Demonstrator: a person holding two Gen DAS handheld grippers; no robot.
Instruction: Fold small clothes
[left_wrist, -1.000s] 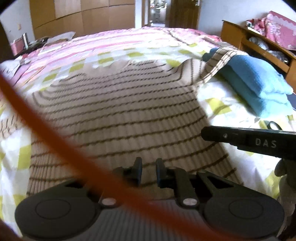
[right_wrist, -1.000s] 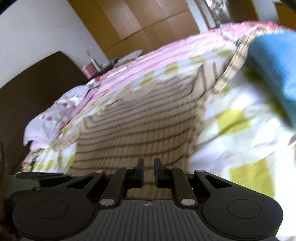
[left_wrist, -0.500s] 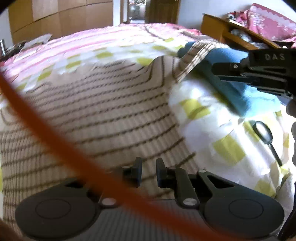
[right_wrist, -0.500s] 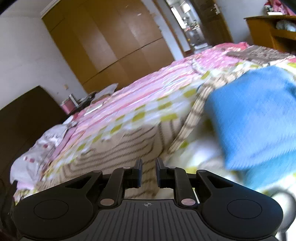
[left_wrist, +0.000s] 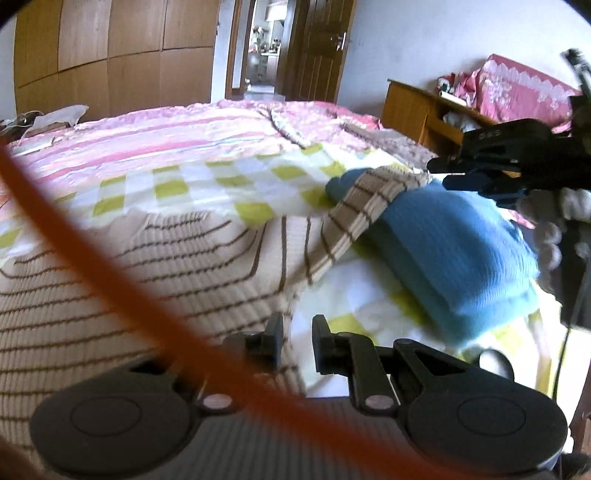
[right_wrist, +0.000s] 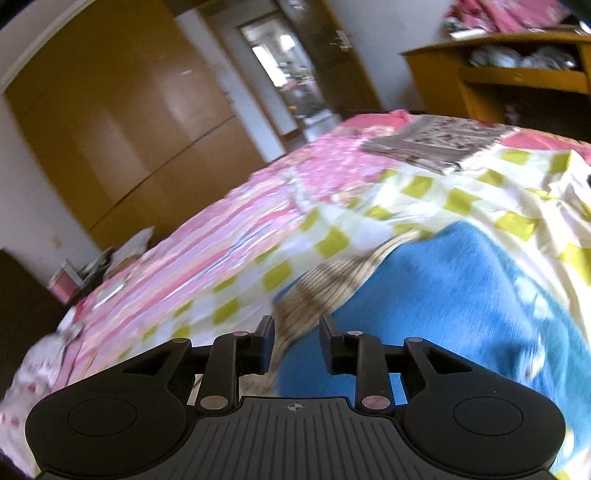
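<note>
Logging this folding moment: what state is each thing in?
Striped garment: spread on the bed, one end draped over the blue cloth.
Blue cloth: folded, lying on the bed.
Left gripper: jaws nearly shut.
Right gripper: jaws just opening, striped end between them.
Door: open.

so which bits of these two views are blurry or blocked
Left wrist view: an out-of-focus orange band crosses the frame in front of the striped garment; the blue towel is smeared. Right wrist view: motion blur smears the bedspread and the wardrobe.
</note>
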